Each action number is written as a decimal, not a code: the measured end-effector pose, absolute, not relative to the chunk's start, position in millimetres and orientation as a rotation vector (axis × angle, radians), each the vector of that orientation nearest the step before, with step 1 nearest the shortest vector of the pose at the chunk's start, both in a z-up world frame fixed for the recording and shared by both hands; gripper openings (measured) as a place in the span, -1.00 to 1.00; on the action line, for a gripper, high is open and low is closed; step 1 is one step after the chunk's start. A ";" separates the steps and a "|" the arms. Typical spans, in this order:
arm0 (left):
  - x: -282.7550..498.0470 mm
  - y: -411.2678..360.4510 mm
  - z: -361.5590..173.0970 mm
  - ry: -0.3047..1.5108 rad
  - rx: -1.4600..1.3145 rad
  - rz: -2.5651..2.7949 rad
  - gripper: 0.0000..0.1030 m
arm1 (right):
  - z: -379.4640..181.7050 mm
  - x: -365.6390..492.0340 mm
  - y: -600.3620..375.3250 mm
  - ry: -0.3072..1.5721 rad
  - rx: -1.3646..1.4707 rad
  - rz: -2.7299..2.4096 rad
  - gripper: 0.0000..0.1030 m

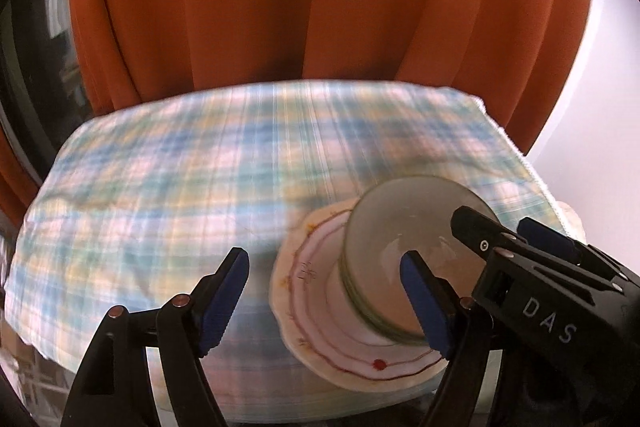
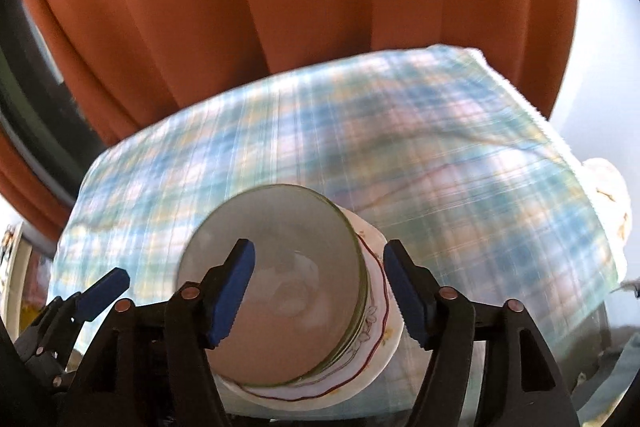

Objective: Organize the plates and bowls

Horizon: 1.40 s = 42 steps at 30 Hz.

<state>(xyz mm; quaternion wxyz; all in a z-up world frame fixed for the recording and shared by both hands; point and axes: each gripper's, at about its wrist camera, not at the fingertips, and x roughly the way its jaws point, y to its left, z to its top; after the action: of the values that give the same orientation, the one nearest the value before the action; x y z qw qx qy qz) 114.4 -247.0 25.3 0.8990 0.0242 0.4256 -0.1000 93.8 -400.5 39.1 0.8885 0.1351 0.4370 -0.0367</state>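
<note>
On the near right part of the counter (image 1: 160, 187), which was covered with a blue, green and yellow plaid cloth (image 2: 440, 155), lay a white plate (image 1: 308, 283) with a wavy red line and small floral marks around its scalloped rim. A pale bowl (image 1: 400, 227) with a thin green rim stood upright on the plate, mouth facing up, its round opening showing no long axis; the plate lay flat beneath it. In the right wrist view the bowl (image 2: 276, 267) sat toward the left of the plate (image 2: 380, 339), whose patterned rim showed along the bowl's right and near sides.

The left tongs (image 1: 324, 303) were released, their blue-padded fingers (image 1: 224, 299) spread wide above the near edge of the counter: one finger hung over bare cloth to the left of the plate, the other appeared in front of the bowl, and neither pressed on anything. The right tongs (image 2: 320, 295) were likewise released, their jaws apart; the left finger overlapped the bowl's hollow in the view and the right finger stood off to the right of the plate's rim, without any grip that could be seen. Each tool appeared at the edge of the other's view.

Behind the counter hung an orange curtain (image 1: 280, 7) in deep folds. Both views were blurred across the cloth.
</note>
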 end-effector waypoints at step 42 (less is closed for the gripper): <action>38.0 -46.3 -11.1 0.752 0.044 -0.063 0.58 | 13.9 -1.1 -213.6 0.738 0.137 -0.067 0.75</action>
<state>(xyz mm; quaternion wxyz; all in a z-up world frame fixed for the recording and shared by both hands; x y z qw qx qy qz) 38.0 -46.3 -11.1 0.9295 0.0214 0.3669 -0.0307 -1.1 -213.6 13.9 0.9299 0.0669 0.3603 -0.0326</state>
